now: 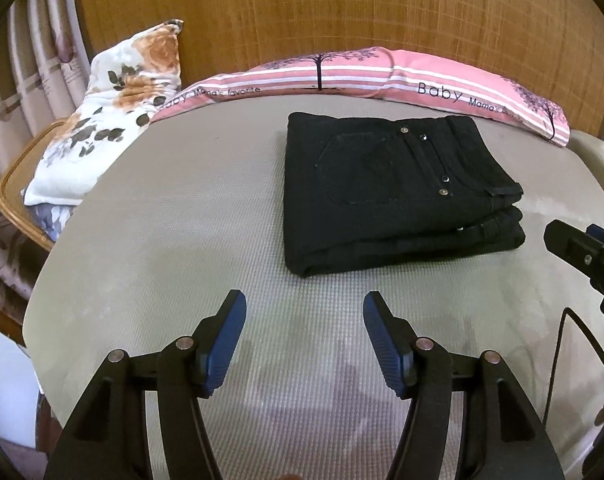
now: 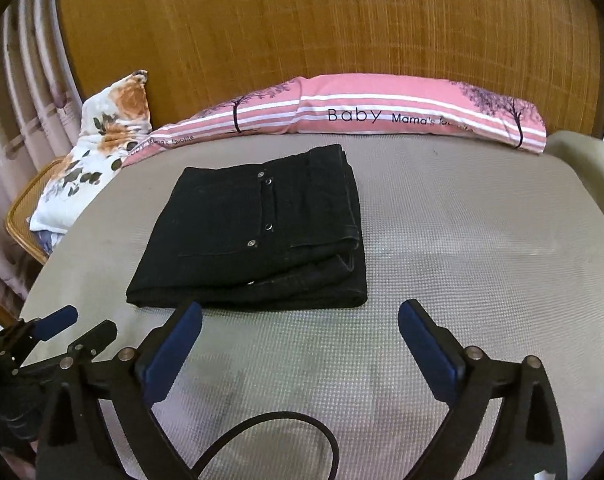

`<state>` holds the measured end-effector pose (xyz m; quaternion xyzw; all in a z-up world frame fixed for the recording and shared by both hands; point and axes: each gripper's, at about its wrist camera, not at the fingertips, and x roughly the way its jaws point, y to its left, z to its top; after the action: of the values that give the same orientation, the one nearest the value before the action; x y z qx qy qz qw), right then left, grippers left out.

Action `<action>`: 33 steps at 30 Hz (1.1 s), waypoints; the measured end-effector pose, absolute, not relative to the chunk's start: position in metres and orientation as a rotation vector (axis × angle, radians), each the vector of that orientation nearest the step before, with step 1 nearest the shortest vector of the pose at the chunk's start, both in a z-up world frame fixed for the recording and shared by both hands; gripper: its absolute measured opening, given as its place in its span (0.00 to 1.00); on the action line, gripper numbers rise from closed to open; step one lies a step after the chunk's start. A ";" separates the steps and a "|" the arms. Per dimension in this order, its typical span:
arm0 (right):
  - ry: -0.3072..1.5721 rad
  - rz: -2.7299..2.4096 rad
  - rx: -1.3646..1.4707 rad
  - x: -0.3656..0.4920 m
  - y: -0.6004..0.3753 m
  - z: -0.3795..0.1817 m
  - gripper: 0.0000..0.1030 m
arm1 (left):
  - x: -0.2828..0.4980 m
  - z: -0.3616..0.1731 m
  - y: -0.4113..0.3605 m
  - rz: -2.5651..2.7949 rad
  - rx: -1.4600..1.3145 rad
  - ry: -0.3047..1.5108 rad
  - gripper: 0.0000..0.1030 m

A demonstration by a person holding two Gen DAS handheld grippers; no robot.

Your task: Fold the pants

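The black pants (image 1: 398, 192) lie folded into a compact rectangle on the grey mattress (image 1: 181, 248), back pocket and rivets facing up. In the right wrist view the pants (image 2: 257, 232) sit left of centre. My left gripper (image 1: 305, 316) is open and empty, hovering over the mattress in front of the pants. My right gripper (image 2: 299, 322) is open and empty, just in front of the pants' near edge. The right gripper also shows at the right edge of the left wrist view (image 1: 582, 256); the left gripper shows at the lower left of the right wrist view (image 2: 61, 328).
A pink striped "Baby" pillow (image 1: 382, 72) lies along the wooden headboard (image 1: 342, 8). A floral pillow (image 1: 113, 108) rests at the far left over a wicker chair (image 1: 13, 184). Curtains (image 1: 29, 60) hang left. A black cable (image 2: 269, 432) loops below my right gripper.
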<state>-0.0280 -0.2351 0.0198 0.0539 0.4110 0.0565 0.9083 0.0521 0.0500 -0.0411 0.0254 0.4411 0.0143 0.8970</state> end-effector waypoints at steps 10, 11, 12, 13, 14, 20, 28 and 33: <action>0.855 0.122 0.065 -0.042 -0.216 0.013 0.96 | 0.039 -0.045 0.045 0.040 0.064 0.913 0.60; 0.853 0.123 0.056 -0.043 -0.214 0.013 0.96 | 0.039 -0.045 0.045 0.041 0.065 0.912 0.60; 0.851 0.124 0.052 -0.044 -0.213 0.014 0.96 | 0.038 -0.045 0.045 0.041 0.066 0.909 0.60; 0.849 0.125 0.047 -0.045 -0.212 0.014 0.96 | 0.038 -0.045 0.045 0.042 0.067 0.909 0.60; 0.849 0.125 0.040 -0.045 -0.212 0.013 0.96 | 0.037 -0.045 0.045 0.042 0.066 0.910 0.60; 0.861 0.128 0.048 -0.045 -0.212 0.011 0.96 | 0.036 -0.044 0.045 0.044 0.068 0.903 0.60; 0.875 0.128 0.070 -0.043 -0.215 0.008 0.96 | 0.035 -0.043 0.043 0.044 0.068 0.904 0.60; 0.878 0.130 0.075 -0.043 -0.216 0.008 0.96 | 0.034 -0.043 0.042 0.043 0.069 0.907 0.60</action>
<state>-0.0426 -0.2163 0.0077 0.0361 0.4246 0.0629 0.9025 0.0344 0.0416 -0.0430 0.0331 0.4379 0.0209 0.8982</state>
